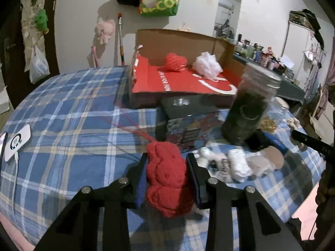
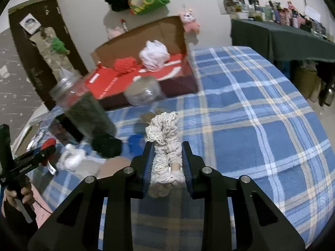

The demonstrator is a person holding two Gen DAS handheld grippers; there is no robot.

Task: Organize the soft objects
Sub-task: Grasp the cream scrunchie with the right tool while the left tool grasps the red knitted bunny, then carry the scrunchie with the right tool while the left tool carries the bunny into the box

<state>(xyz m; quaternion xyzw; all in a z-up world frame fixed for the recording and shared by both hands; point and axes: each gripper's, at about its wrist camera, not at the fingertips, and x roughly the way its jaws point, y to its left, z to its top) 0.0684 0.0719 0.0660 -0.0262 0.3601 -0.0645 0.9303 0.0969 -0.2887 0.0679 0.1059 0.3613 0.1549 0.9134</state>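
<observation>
My left gripper (image 1: 167, 159) is shut on a red knitted piece (image 1: 167, 177) with thin red threads trailing off its top, held over the blue plaid bed cover (image 1: 69, 108). My right gripper (image 2: 166, 146) is shut on a cream crocheted piece (image 2: 165, 138) that sticks up between the pads. The open cardboard box (image 1: 184, 39) with a red inner flap holds a red yarn ball (image 1: 174, 61) and a white puff (image 1: 207, 64). In the right wrist view that box (image 2: 144, 35) lies at the back, and the left gripper (image 2: 45, 153) shows at the far left with red between its fingers.
A tall jar of dark stuff (image 1: 249, 108) stands near a black box (image 1: 188, 106). White and beige soft items (image 1: 240, 163) lie in a heap on the bed. A white device with a cable (image 1: 17, 142) lies at the left. A shelf of bottles (image 2: 282, 14) runs along the wall.
</observation>
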